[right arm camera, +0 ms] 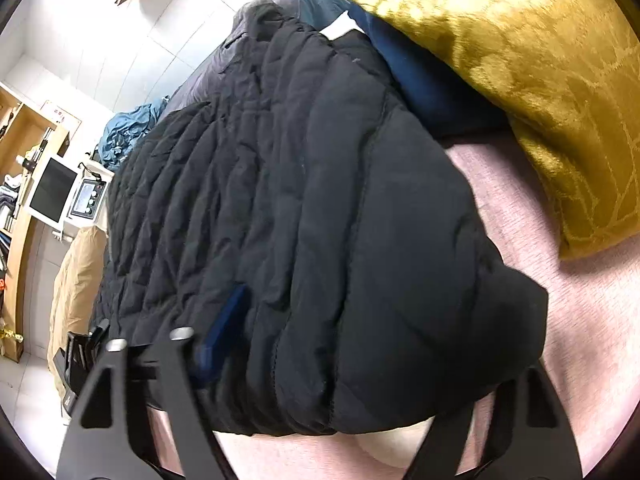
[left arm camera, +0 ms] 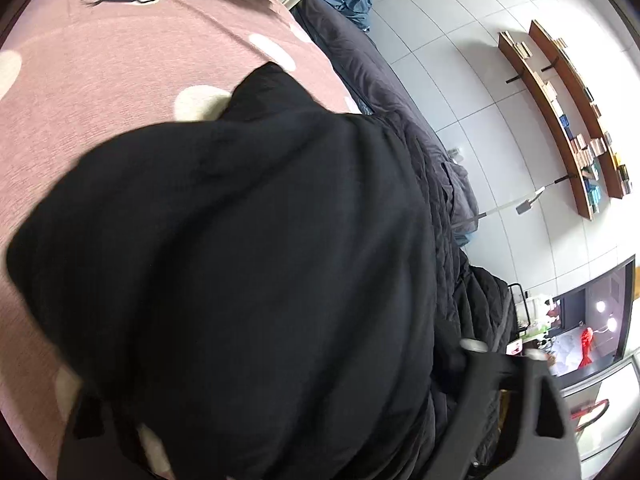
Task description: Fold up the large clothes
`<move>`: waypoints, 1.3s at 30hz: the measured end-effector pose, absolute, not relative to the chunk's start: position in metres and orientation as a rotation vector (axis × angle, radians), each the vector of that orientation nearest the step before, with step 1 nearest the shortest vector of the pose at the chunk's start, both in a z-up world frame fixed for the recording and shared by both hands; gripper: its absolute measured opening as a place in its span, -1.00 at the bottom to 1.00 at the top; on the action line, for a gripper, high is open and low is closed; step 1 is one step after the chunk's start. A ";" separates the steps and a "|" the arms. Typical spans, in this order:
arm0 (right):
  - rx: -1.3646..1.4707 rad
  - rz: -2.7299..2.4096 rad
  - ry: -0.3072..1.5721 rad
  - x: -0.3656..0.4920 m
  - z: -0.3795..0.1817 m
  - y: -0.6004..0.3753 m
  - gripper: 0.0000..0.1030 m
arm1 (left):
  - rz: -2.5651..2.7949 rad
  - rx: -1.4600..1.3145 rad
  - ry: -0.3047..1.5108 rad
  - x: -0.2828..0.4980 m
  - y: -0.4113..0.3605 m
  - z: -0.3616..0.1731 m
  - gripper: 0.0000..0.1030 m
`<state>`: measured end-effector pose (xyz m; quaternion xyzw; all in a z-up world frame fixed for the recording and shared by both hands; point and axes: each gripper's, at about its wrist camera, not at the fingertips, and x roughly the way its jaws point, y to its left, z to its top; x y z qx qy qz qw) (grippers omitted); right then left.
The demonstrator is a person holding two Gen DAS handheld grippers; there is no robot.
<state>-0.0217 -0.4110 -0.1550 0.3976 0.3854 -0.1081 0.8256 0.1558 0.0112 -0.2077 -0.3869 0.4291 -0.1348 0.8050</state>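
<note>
Black quilted jacket [right arm camera: 304, 208] is laid in a bulky bundle on the pink bedcover [right arm camera: 560, 320], with a gold cushion [right arm camera: 540, 80] just beside it. At least one fold is judged done; the bundle is thick and uneven, so tidying is probably left. Left gripper [left arm camera: 280, 420] is straddling the cloth; whether its pads are pressing cannot be told. Right gripper [right arm camera: 320, 412] is set partway wide around the near hem; a grip cannot be confirmed. Other garments are heaped beyond.
</note>
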 end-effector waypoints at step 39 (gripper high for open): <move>0.649 -0.776 0.342 -0.293 0.100 -0.738 -0.55 | -1.213 -0.502 1.068 0.019 -0.462 -0.076 -0.10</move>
